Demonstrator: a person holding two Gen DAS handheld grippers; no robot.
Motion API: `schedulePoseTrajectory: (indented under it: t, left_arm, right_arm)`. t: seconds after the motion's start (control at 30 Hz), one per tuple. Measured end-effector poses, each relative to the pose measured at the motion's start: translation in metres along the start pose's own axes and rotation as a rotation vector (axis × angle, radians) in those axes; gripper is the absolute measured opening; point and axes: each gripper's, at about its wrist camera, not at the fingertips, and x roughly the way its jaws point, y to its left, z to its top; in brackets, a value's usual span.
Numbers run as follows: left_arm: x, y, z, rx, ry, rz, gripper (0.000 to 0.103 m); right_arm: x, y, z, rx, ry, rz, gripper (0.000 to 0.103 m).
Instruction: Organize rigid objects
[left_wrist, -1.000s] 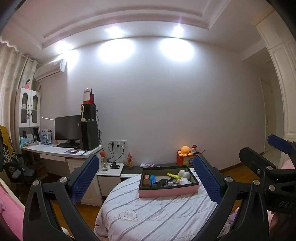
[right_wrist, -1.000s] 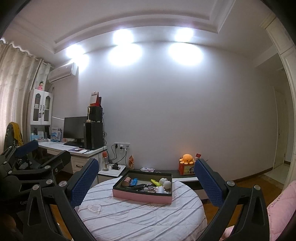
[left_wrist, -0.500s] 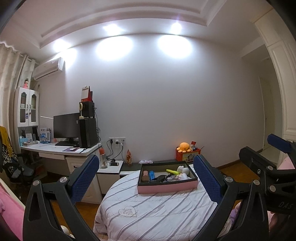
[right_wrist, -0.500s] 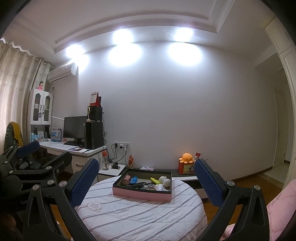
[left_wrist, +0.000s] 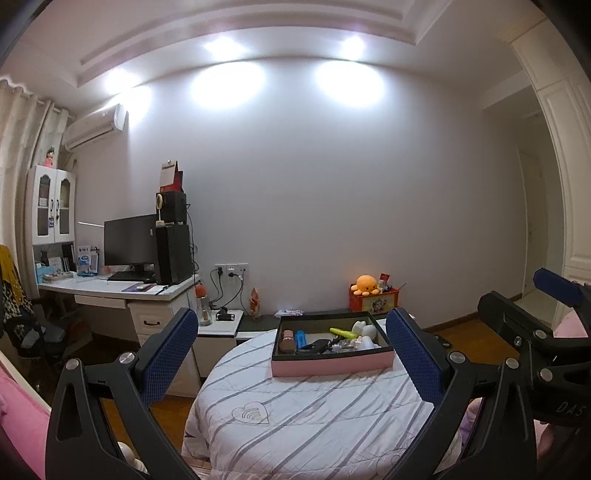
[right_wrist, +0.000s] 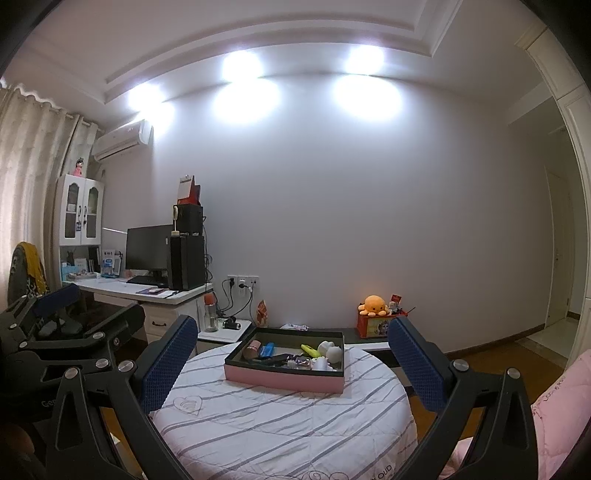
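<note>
A pink tray (left_wrist: 332, 364) with a black inside sits on the far side of a round table (left_wrist: 295, 424) under a white striped cloth. In it lie a pink cylinder (left_wrist: 287, 339), a blue item (left_wrist: 300, 338), a yellow-green marker (left_wrist: 341, 332), white figures (left_wrist: 364, 330) and dark bits. My left gripper (left_wrist: 291, 332) is open and empty, held back from the table. My right gripper (right_wrist: 292, 332) is also open and empty, facing the same tray (right_wrist: 284, 380). Each gripper shows at the edge of the other's view, the right gripper (left_wrist: 535, 325) and the left gripper (right_wrist: 55, 321).
A desk (left_wrist: 122, 291) with a monitor and computer tower stands at the left. A low white cabinet (left_wrist: 219, 325) with a bottle is beside it. An orange plush octopus (left_wrist: 365, 284) sits on a red box by the wall. Pink bedding (right_wrist: 561, 413) lies at the right.
Both views have shifted only slightly and the tray sits a little higher in frame. Both grippers stay open and nothing was picked up.
</note>
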Motion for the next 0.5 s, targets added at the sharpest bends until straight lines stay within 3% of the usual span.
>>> schedulePoseTrajectory:
  t: [0.5]
  left_arm:
    - [0.004, -0.0009, -0.0046, 0.037, -0.015, 0.018, 0.103]
  right_arm:
    - [0.0045, 0.0011, -0.0053, -0.001, 0.019, 0.009, 0.103]
